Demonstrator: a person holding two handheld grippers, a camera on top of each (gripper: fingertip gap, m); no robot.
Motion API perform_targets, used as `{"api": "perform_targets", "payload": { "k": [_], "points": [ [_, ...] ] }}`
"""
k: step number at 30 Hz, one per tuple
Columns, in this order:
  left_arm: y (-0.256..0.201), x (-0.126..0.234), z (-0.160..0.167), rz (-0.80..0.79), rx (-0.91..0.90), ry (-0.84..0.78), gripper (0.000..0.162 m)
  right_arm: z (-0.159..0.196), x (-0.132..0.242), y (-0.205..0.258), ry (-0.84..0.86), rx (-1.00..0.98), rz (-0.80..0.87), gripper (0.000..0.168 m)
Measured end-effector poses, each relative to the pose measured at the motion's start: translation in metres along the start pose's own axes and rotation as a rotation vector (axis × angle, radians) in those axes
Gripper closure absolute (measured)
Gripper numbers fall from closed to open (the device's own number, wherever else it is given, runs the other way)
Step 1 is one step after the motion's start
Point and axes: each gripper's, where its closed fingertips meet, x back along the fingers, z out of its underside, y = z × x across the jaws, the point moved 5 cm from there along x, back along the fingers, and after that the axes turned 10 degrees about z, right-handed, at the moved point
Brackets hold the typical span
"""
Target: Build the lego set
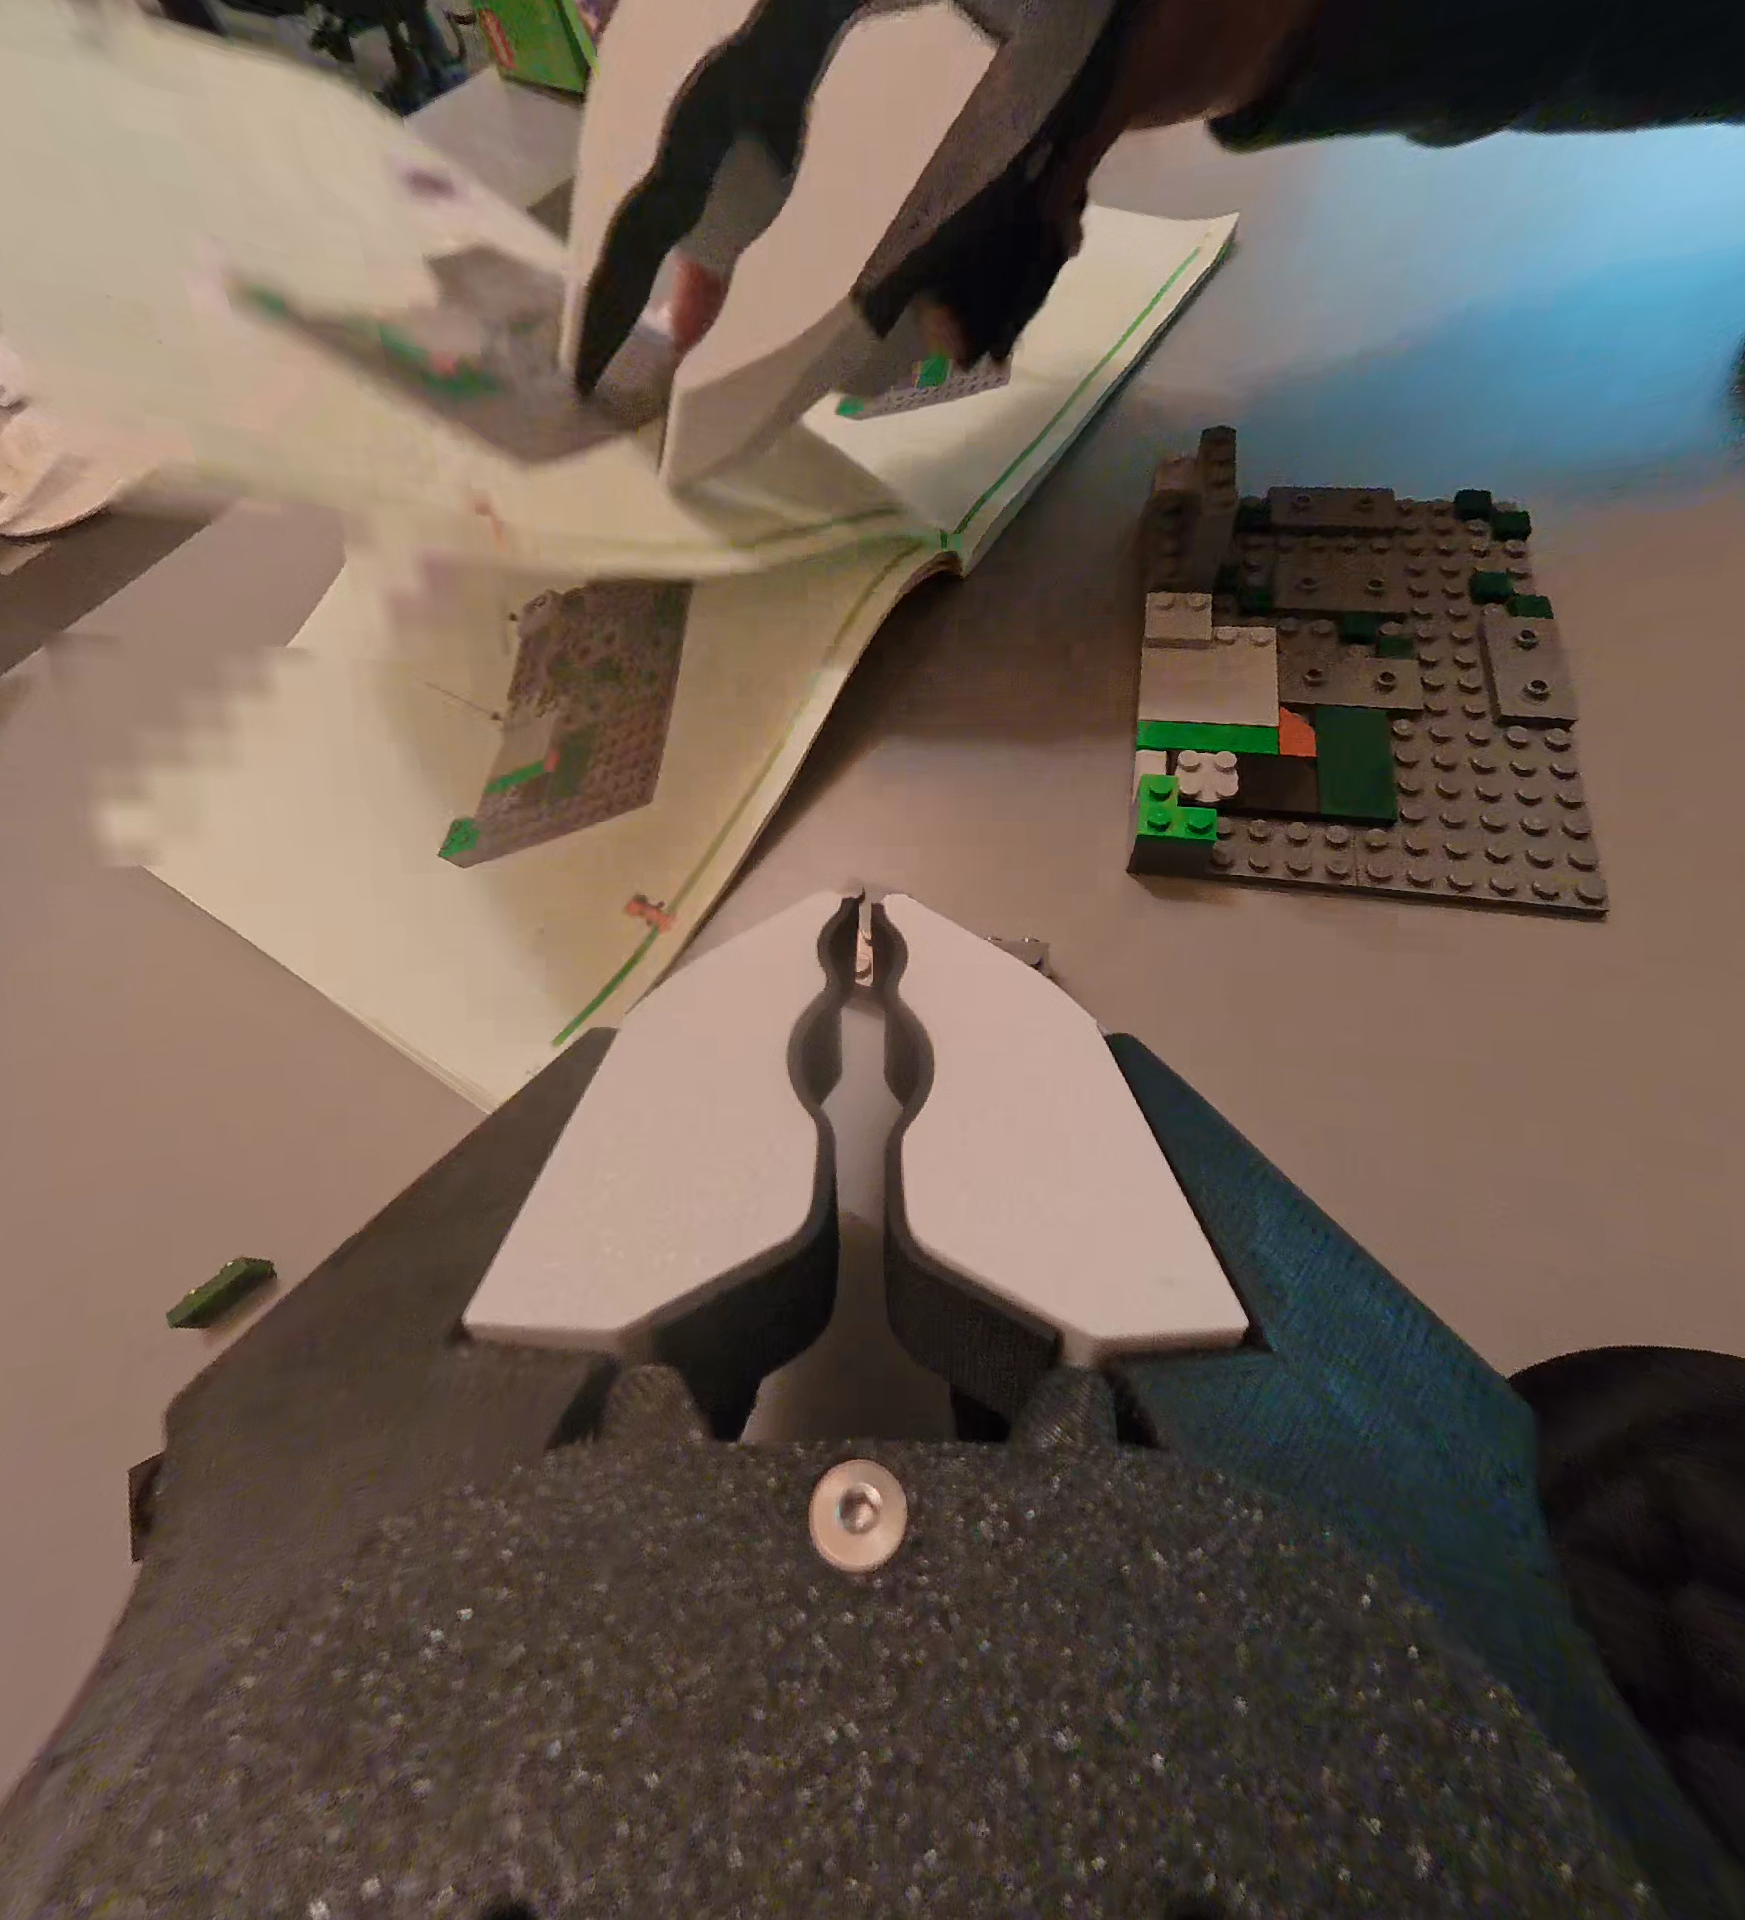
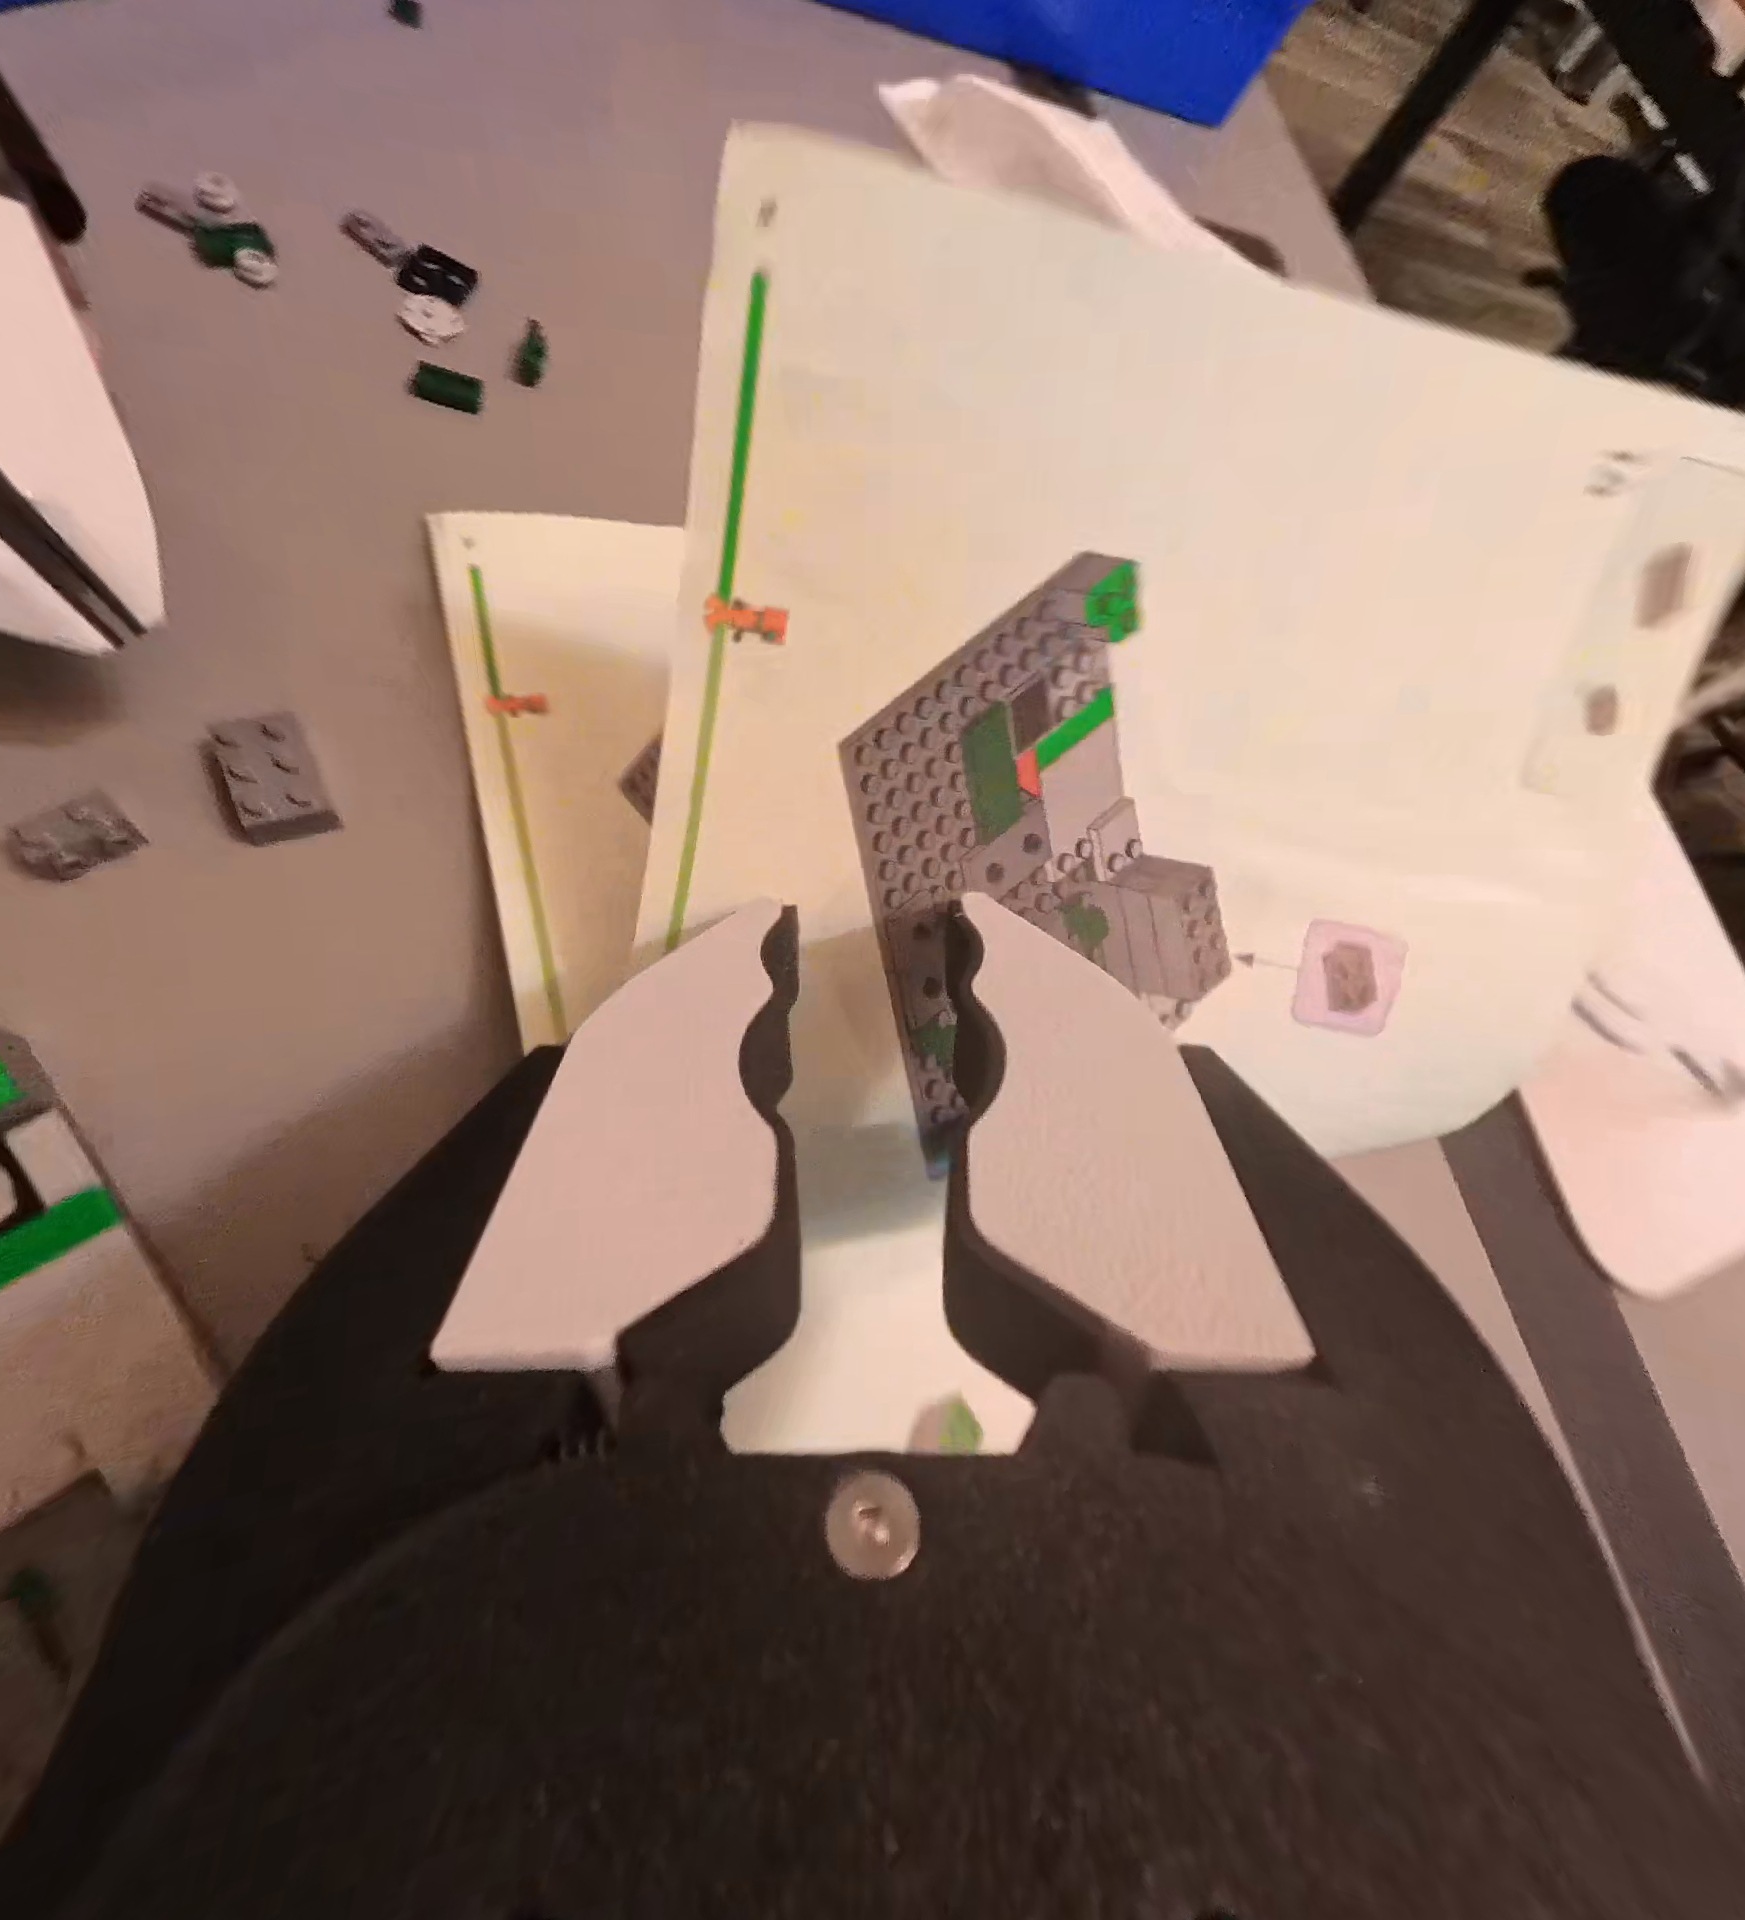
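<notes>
The left gripper [image 1: 863, 914] jaws pinch a small pale piece; the right gripper [image 2: 873, 920] jaws gape over the glossy paper booklet [image 2: 1211, 540].

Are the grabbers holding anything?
The left gripper pinches a small pale piece at its very tips; the right gripper holds nothing, open over the booklet.

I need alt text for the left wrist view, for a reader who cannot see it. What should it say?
The left gripper is shut on a small pale piece above a grey table. Beyond it, the right gripper turns a page of the open instruction booklet. The part-built lego model sits to the right.
</notes>
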Motion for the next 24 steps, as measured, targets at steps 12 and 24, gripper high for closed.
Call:
{"api": "perform_targets", "payload": {
  "k": [12, 24],
  "points": [
    [-0.002, 0.002, -0.001, 0.004, -0.004, -0.011, 0.160, -0.025, 0.025, 0.018, -0.106, -0.018, -0.141, 0.143],
    [-0.028, -0.017, -0.027, 0.064, -0.056, 0.028, 0.154, 0.052, 0.114, 0.049, 0.042, 0.044, -0.237, 0.150]
  ]
}}
